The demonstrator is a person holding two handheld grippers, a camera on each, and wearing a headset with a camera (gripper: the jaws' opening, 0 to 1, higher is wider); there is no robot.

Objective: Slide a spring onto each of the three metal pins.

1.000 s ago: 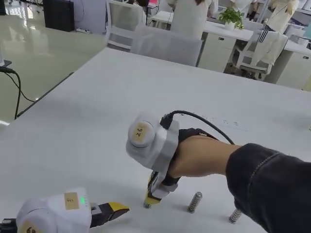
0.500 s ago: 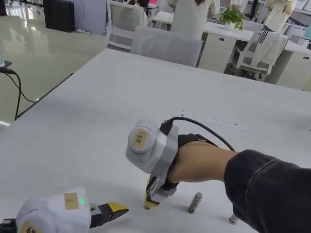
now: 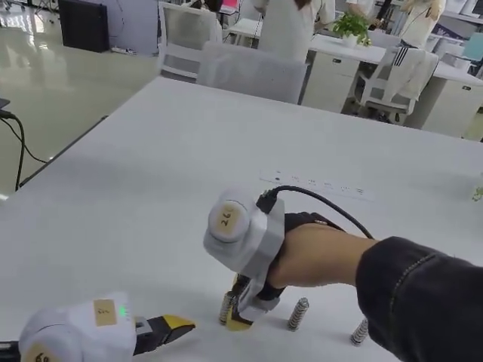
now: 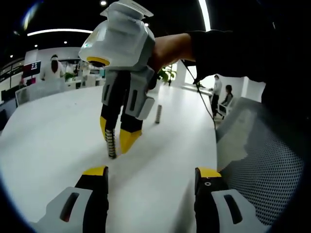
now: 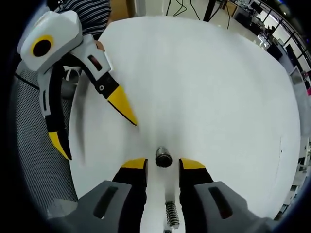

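My white, yellow-tipped right gripper (image 3: 238, 321) points straight down, jaws narrowly parted. My matching left gripper (image 4: 151, 172) sits low, jaws spread wide.

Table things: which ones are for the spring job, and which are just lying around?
For the job:
- left spring, middle spring, right spring, all standing upright
- right tool, around the left spring
- left tool, waiting nearby

Just around:
- chair
- plant
- floor cable
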